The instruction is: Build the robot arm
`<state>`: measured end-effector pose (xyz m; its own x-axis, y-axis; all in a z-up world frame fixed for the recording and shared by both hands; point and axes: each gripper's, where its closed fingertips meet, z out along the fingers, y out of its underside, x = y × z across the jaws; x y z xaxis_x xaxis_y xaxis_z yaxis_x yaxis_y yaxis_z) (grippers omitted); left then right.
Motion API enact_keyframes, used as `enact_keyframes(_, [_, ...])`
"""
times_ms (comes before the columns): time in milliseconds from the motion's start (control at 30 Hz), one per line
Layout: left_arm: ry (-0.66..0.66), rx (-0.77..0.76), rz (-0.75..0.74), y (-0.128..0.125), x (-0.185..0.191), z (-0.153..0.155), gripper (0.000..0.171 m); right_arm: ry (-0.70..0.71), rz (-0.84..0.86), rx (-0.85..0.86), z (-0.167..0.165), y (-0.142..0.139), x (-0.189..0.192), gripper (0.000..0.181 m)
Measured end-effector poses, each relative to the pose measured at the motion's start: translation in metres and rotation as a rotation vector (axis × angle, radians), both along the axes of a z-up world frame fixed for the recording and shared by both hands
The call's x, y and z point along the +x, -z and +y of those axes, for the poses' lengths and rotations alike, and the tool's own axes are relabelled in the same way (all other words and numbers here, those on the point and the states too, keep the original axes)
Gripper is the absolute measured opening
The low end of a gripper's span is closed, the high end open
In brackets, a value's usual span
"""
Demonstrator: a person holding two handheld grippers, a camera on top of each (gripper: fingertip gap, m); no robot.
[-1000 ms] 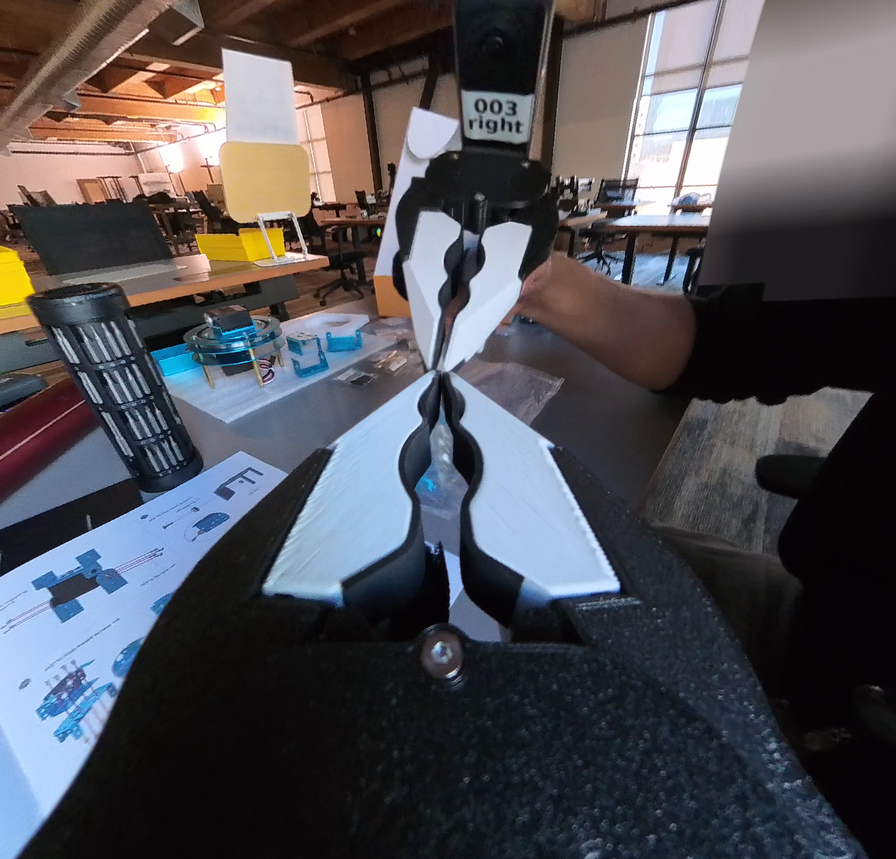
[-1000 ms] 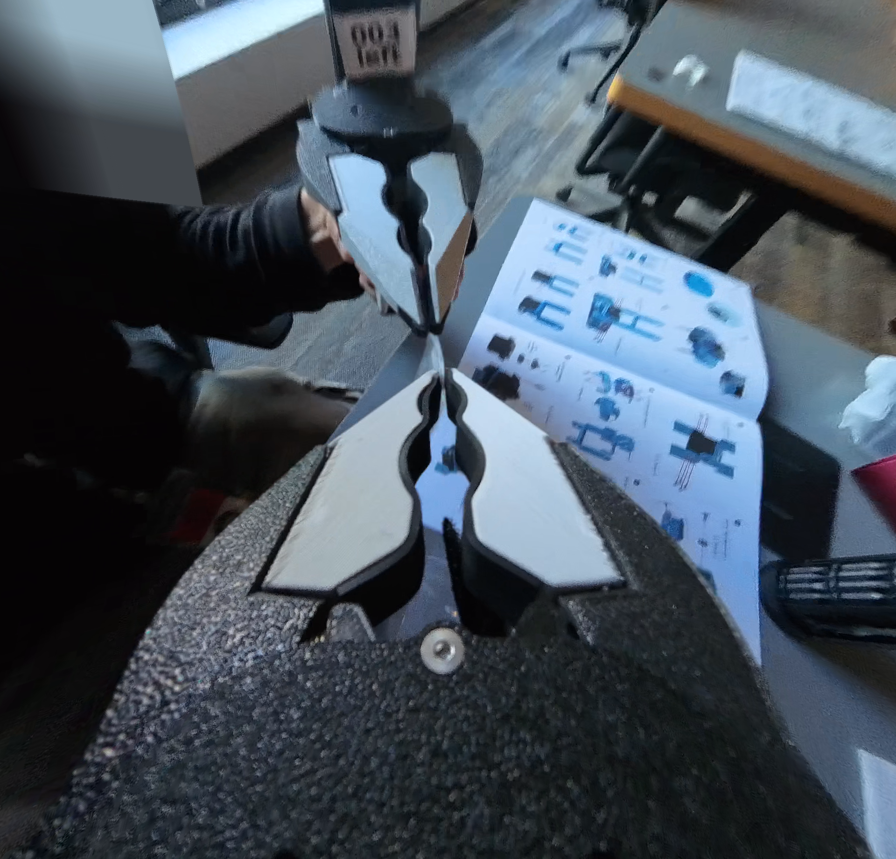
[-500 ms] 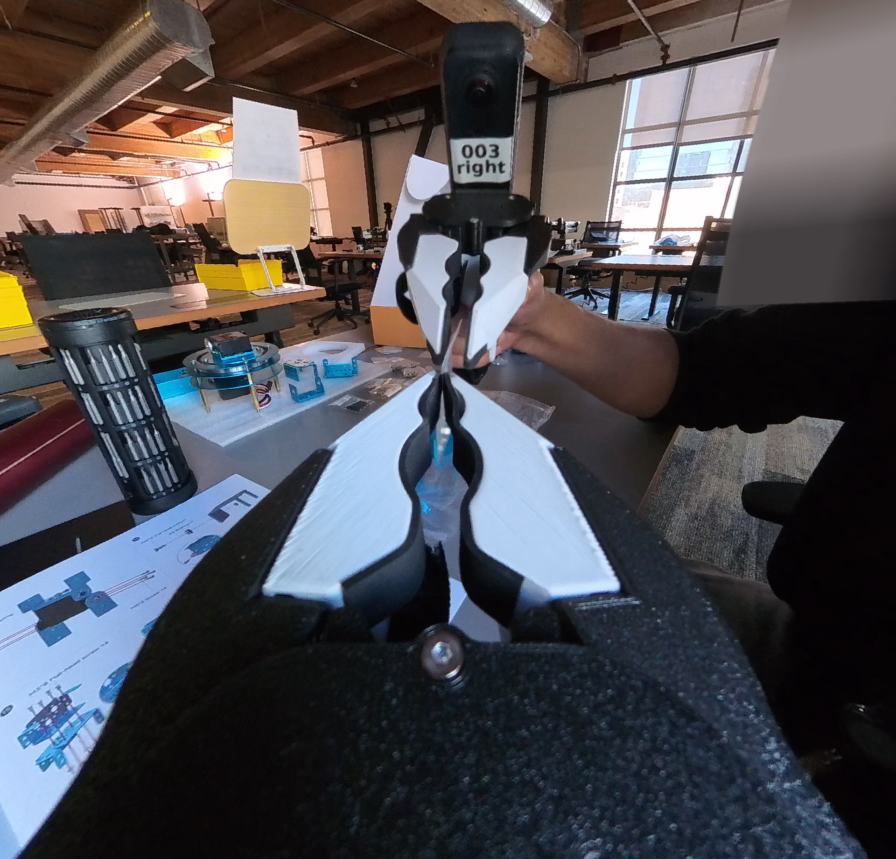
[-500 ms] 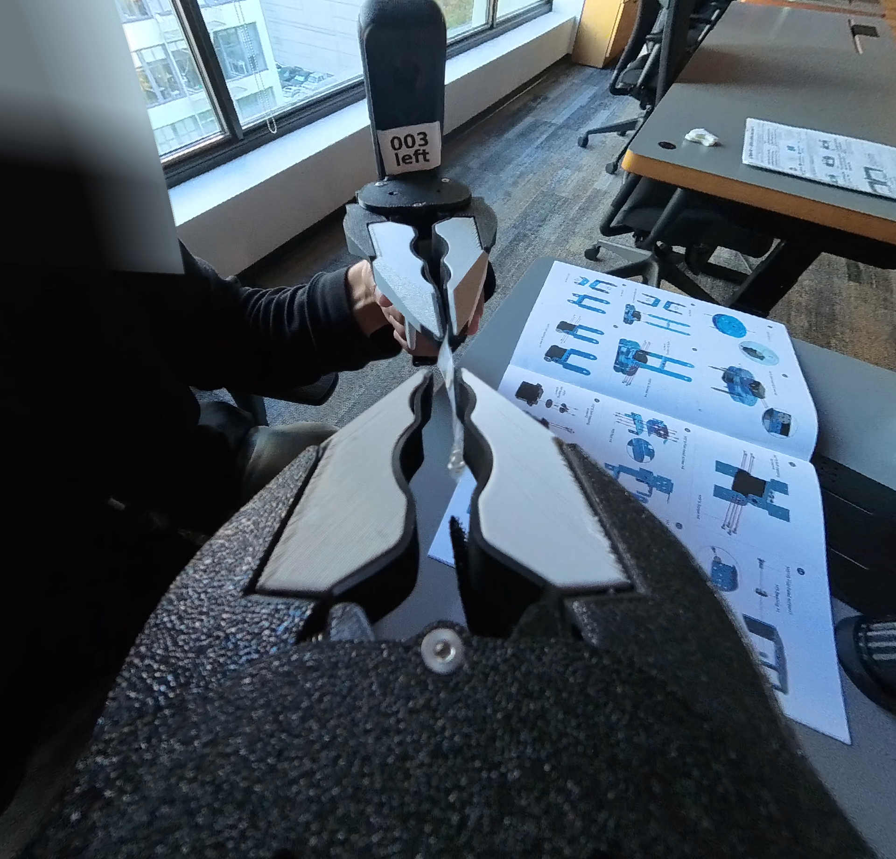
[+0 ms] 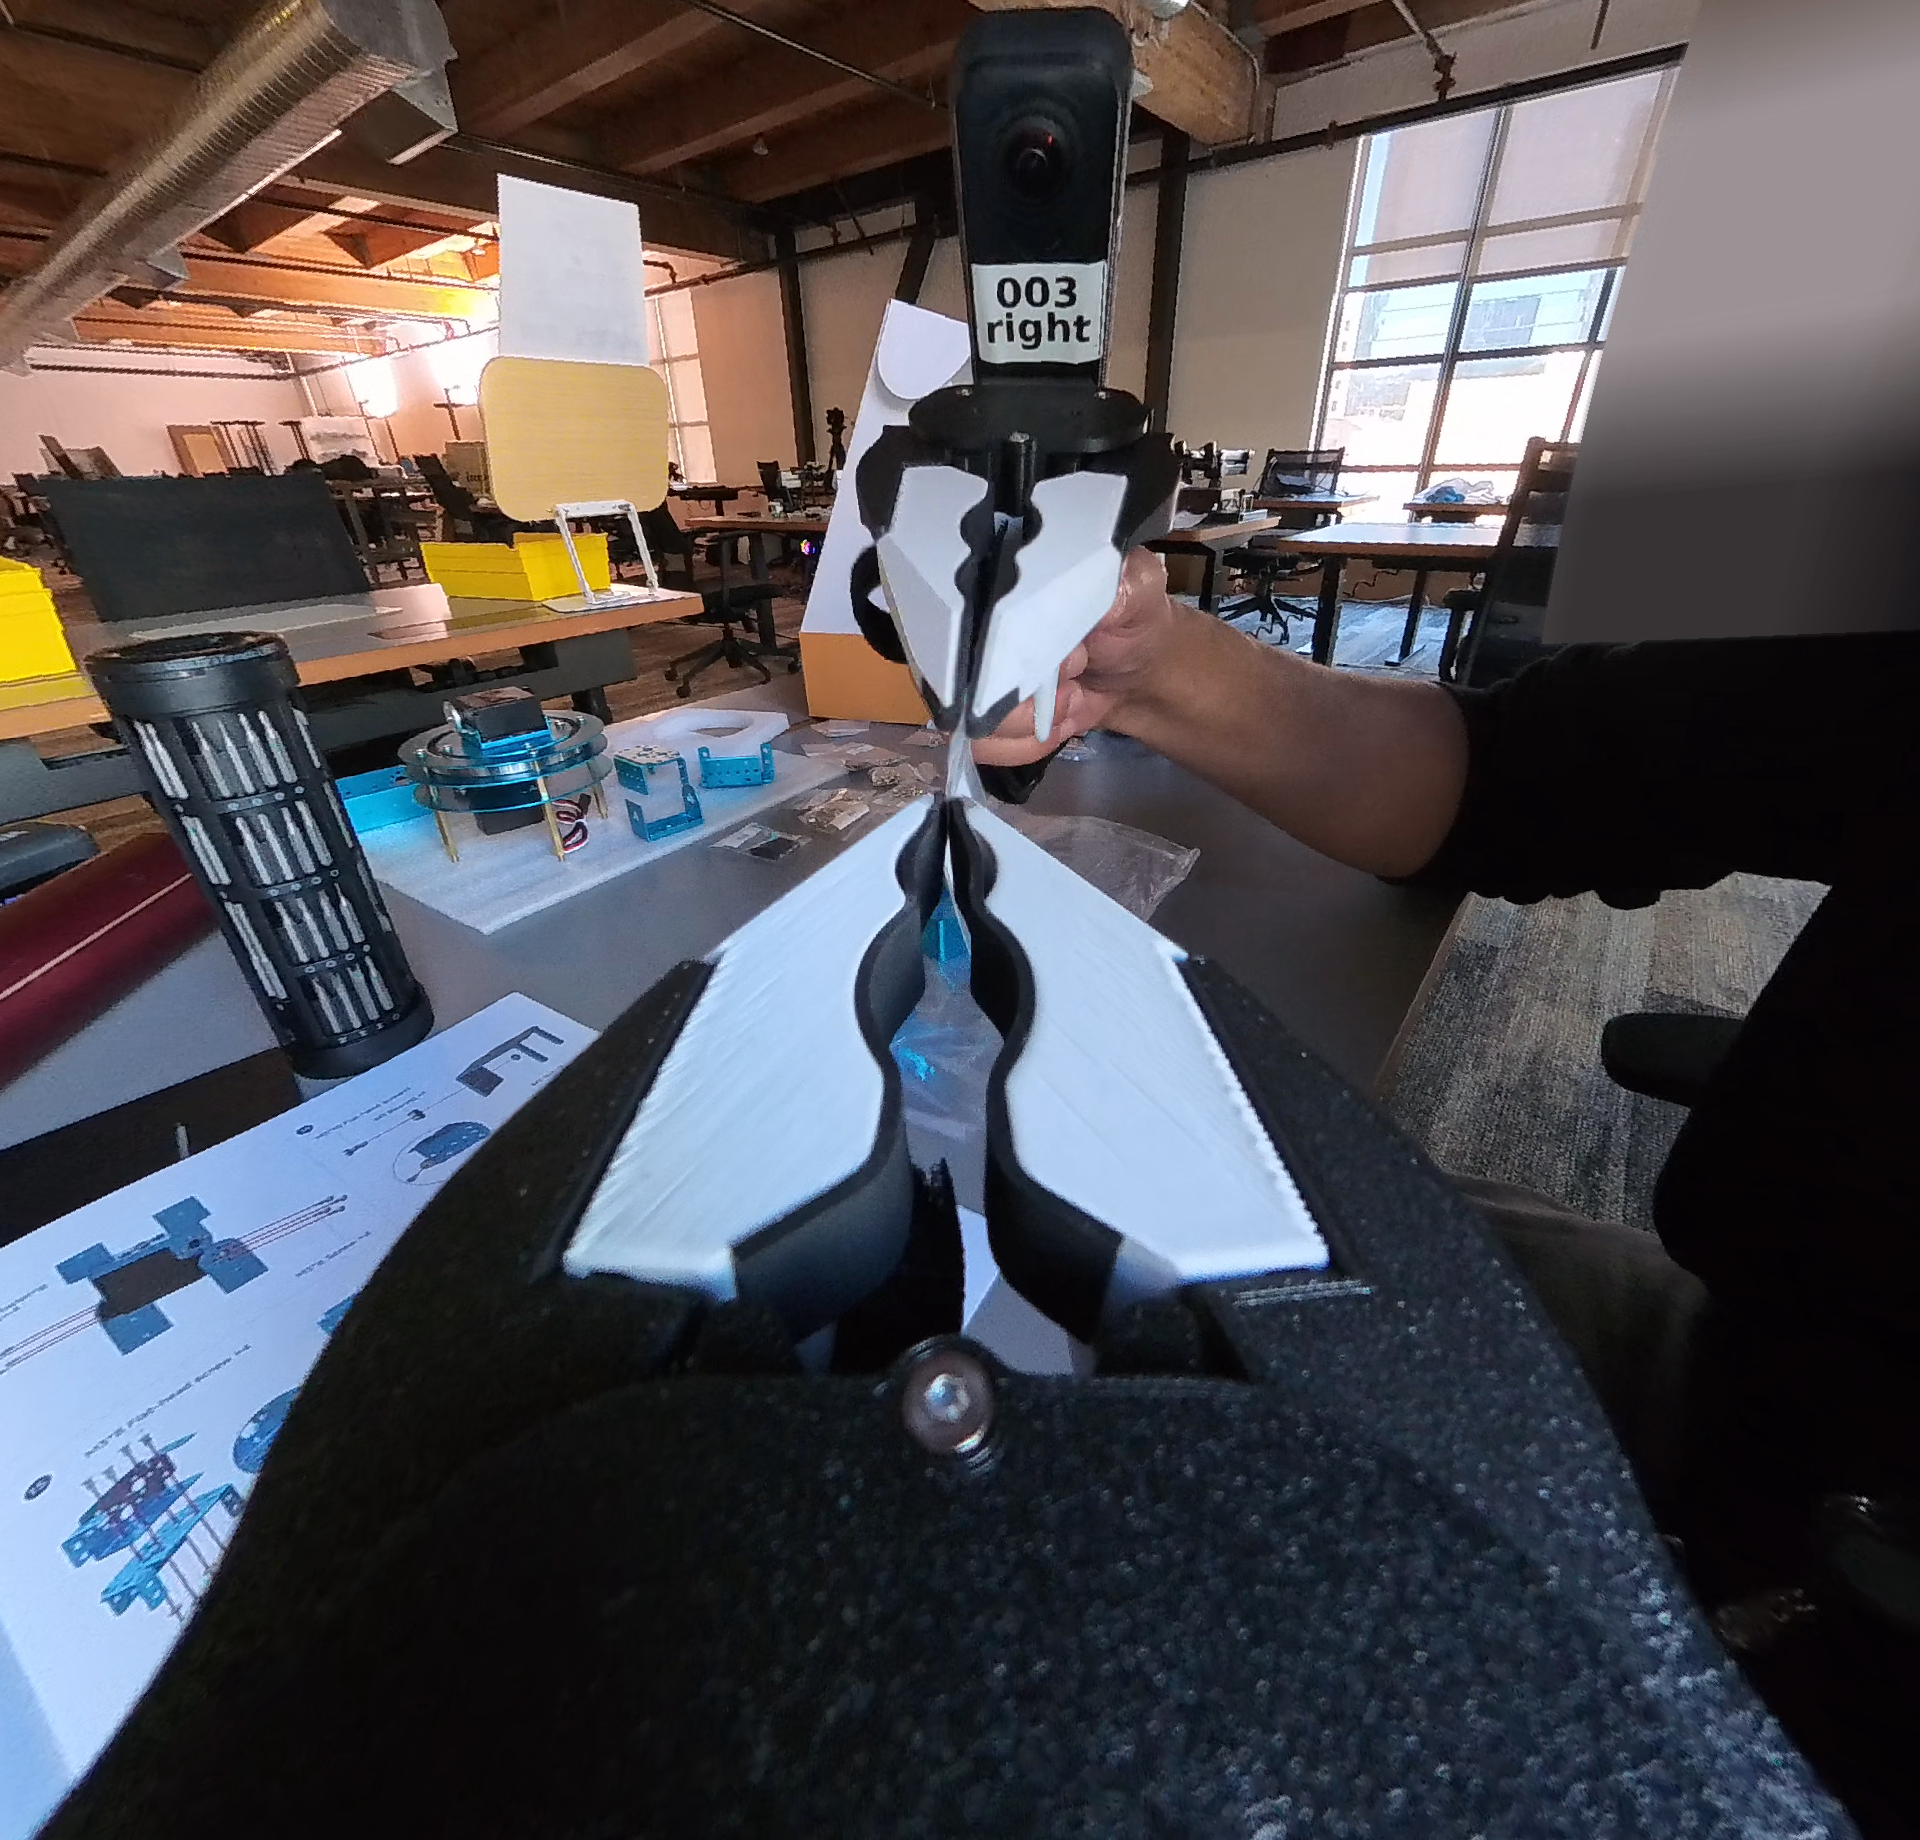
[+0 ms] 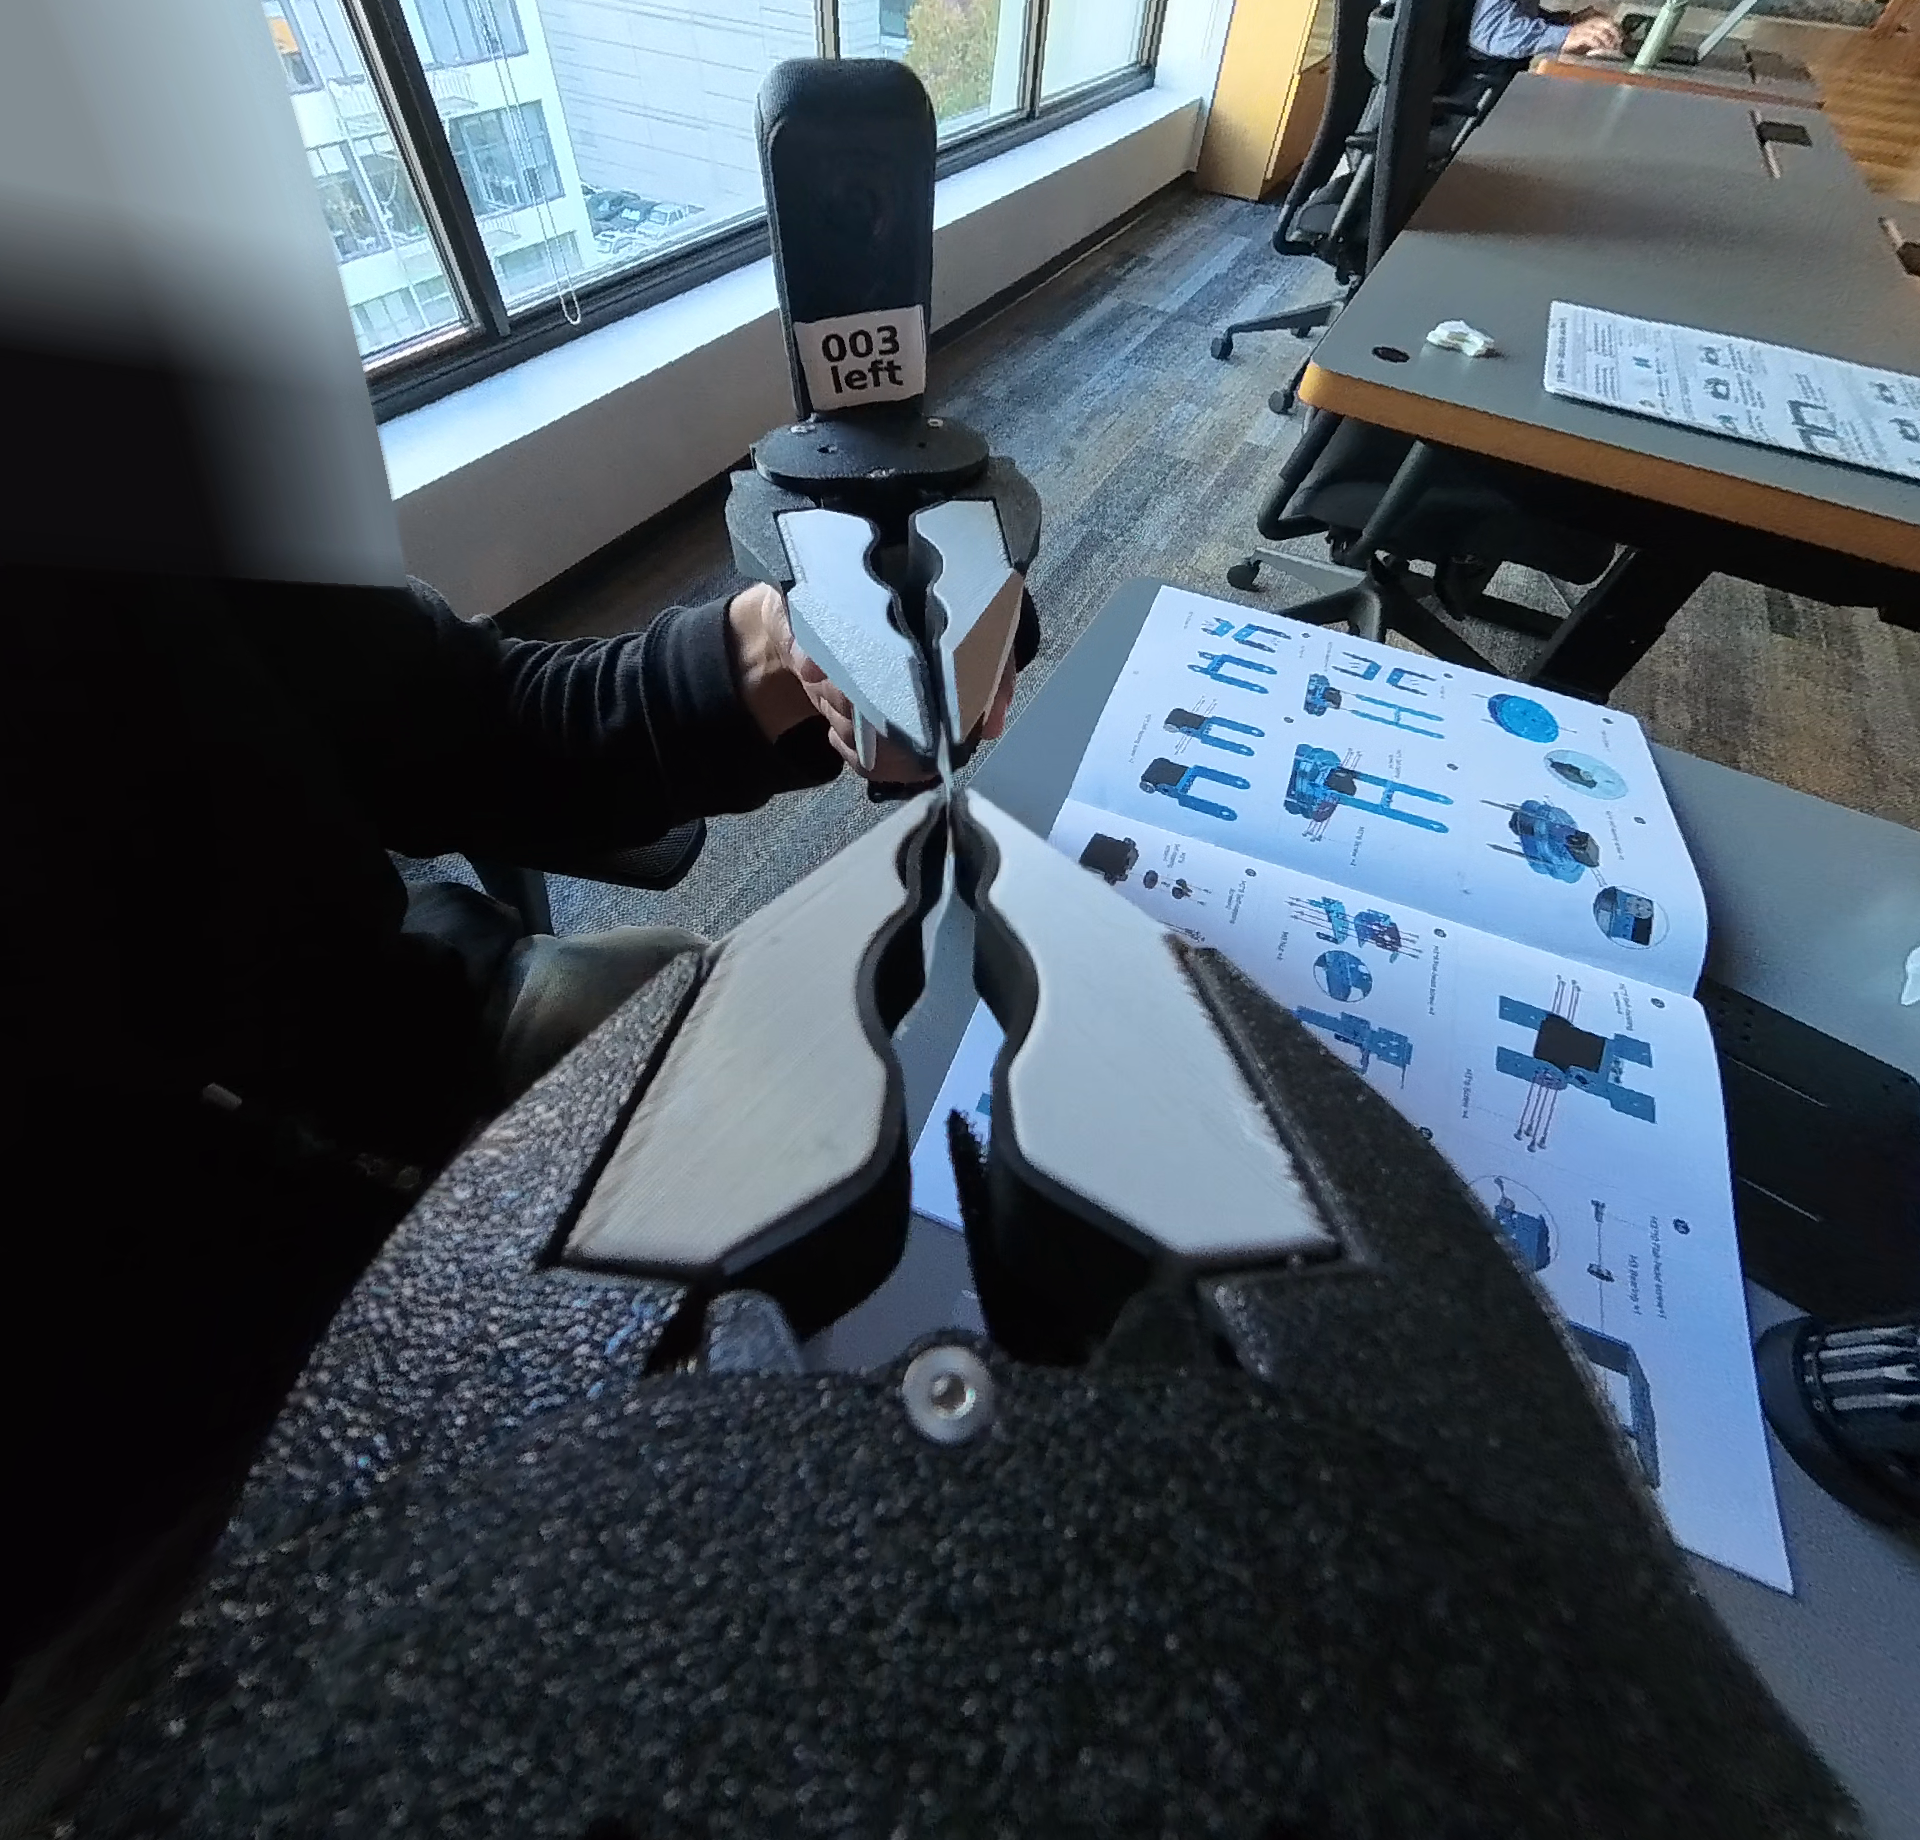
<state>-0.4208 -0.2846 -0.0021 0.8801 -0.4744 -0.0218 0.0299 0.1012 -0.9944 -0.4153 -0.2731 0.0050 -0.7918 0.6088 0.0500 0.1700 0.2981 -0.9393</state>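
Left wrist view, clear bag pinched between both jaws

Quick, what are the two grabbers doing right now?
Left gripper: shut on the clear plastic bag.
Right gripper: shut on the same bag's edge, tip to tip with the left.

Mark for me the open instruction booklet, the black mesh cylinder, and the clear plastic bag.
instruction booklet (image 6: 1455, 959), right wrist view, centre fold.
black mesh cylinder (image 5: 260, 855), left wrist view, mid side wall.
clear plastic bag (image 5: 1117, 860), left wrist view, crumpled part on the table.
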Motion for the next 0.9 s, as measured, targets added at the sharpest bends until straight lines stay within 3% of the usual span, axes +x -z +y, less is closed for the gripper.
enact_keyframes(633, [-0.002,-0.002,0.017,0.003,0.003,0.003,0.000,-0.007,-0.015,0.043,-0.003,0.006,0.002,0.000])
enact_keyframes(900, [0.014,0.003,0.021,0.002,0.004,0.000,0.000,-0.026,-0.059,0.082,-0.004,0.015,0.006,0.021])
